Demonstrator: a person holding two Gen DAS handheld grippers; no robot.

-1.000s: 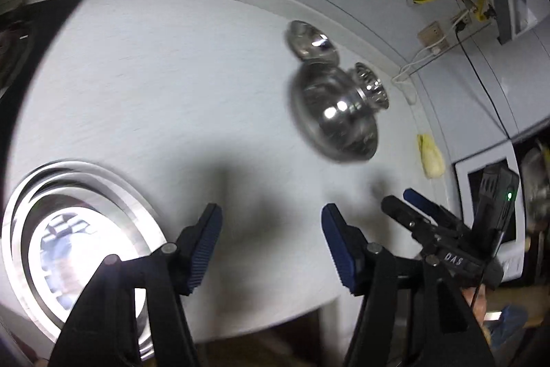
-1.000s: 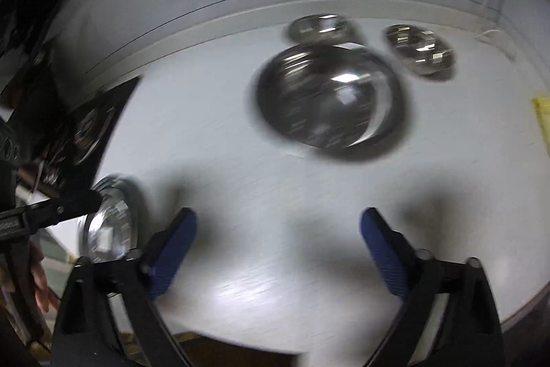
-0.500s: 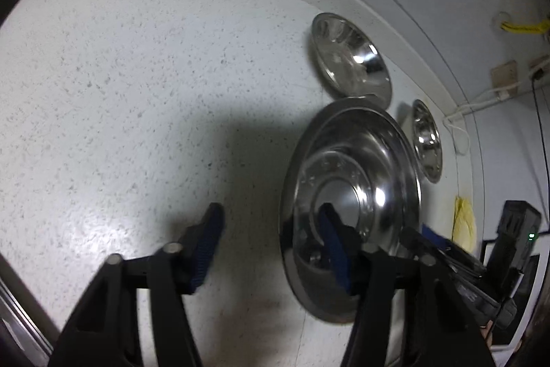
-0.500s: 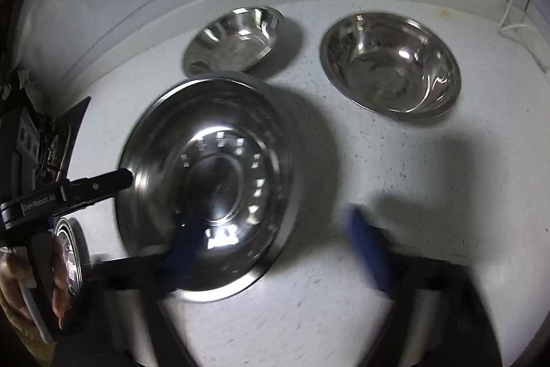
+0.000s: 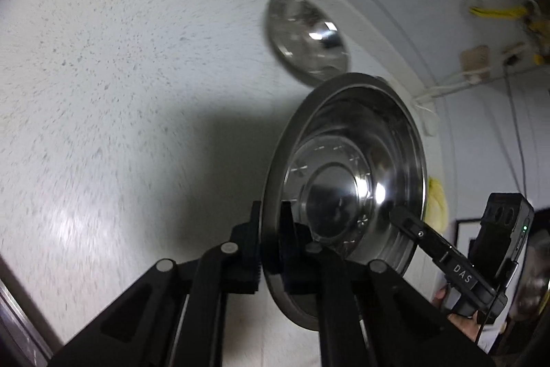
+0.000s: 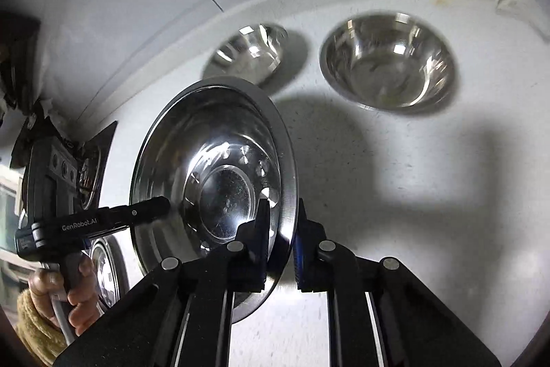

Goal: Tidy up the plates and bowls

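Observation:
A large steel plate (image 5: 347,160) (image 6: 213,160) is held by its rim between both grippers. My left gripper (image 5: 270,220) is shut on the plate's left rim. My right gripper (image 6: 280,227) is shut on the opposite rim. Each gripper shows in the other's view, the right gripper (image 5: 447,260) and the left gripper (image 6: 103,219), both with their tips at the plate. Behind the plate a small steel bowl (image 5: 306,36) (image 6: 251,54) stands near the wall, and a deeper steel bowl (image 6: 388,64) stands to its right. Whether the plate touches the counter I cannot tell.
The white speckled counter (image 5: 103,92) runs back to a tiled wall. A stack of steel plates (image 6: 103,267) lies at the lower left, beside a person's hand (image 6: 75,284). A yellow cloth (image 5: 436,202) lies right of the plate, with cables on the wall above it.
Both grippers came forward to the large plate and closed from wide open onto its opposite rims. The plate stack has slid out of the left wrist view.

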